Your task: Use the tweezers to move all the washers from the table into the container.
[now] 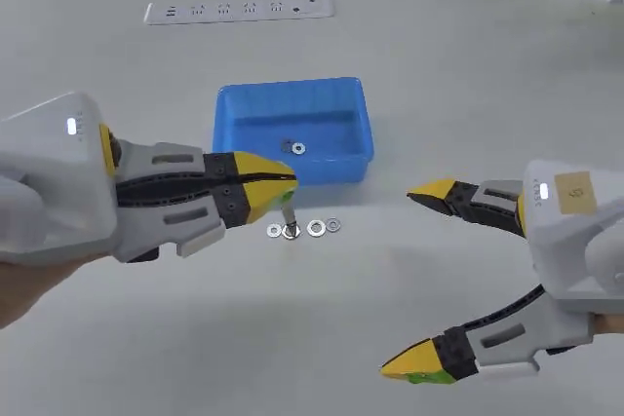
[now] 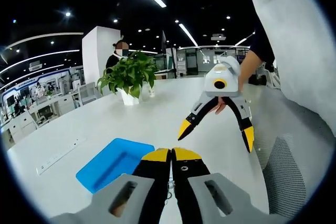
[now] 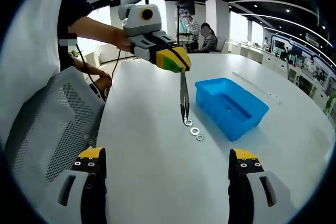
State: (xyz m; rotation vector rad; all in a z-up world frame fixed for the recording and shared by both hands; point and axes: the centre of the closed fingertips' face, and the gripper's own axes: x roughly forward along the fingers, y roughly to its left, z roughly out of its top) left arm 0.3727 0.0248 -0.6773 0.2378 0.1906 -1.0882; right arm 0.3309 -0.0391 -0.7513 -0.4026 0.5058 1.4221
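Note:
My left gripper (image 1: 291, 182) is shut on a pair of metal tweezers (image 3: 184, 94) that point straight down. Their tips touch the table at a short row of silver washers (image 1: 314, 229), right at the second one from the left (image 1: 291, 232). Just behind the row stands the blue container (image 1: 292, 94), with two washers (image 1: 293, 148) on its floor. My right gripper (image 1: 417, 280) hovers wide open to the right of the row, holding nothing. From the right gripper view, the tweezer tips rest at the near end of the washers (image 3: 194, 130), beside the container (image 3: 231, 106).
A white power strip (image 1: 239, 10) lies at the far side of the table. A potted plant (image 2: 131, 74) stands farther along the table. A mesh chair (image 3: 47, 124) is beside the table's edge. People stand in the background of the office.

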